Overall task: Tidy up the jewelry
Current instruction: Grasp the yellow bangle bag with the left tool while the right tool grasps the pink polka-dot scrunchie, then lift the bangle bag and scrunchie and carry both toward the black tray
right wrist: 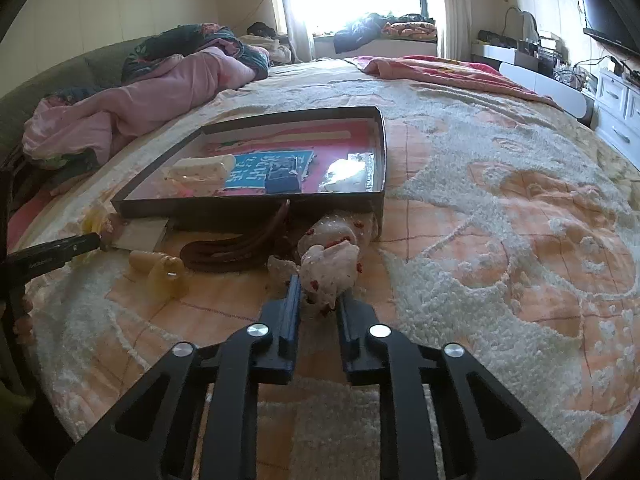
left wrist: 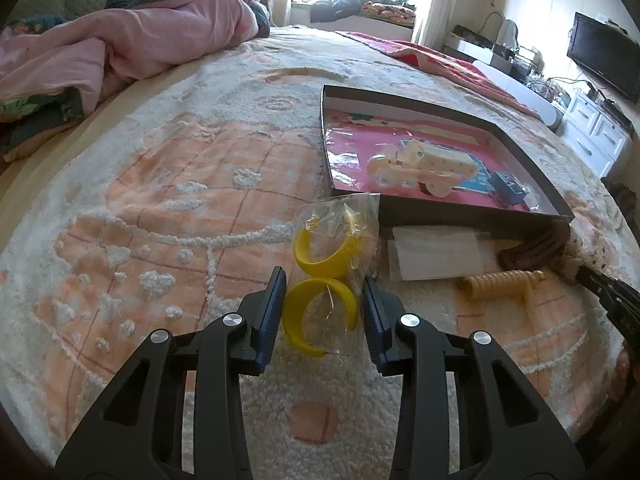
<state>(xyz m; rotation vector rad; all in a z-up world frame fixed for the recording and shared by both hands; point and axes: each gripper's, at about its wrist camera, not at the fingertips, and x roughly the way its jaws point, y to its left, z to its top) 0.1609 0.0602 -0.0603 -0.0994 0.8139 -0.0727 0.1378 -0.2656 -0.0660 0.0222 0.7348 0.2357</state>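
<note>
A clear bag with two yellow hoop earrings lies on the bed in the left wrist view. My left gripper is open, its fingers on either side of the bag. A dark shallow box with a pink lining holds white bracelets and a blue item. In the right wrist view my right gripper is closed on a white scrunchie with red dots, just in front of the box.
A white card, a brown strap and a cream spiral hair tie lie in front of the box. Pink bedding is piled at the far left. A TV and white drawers stand at the right.
</note>
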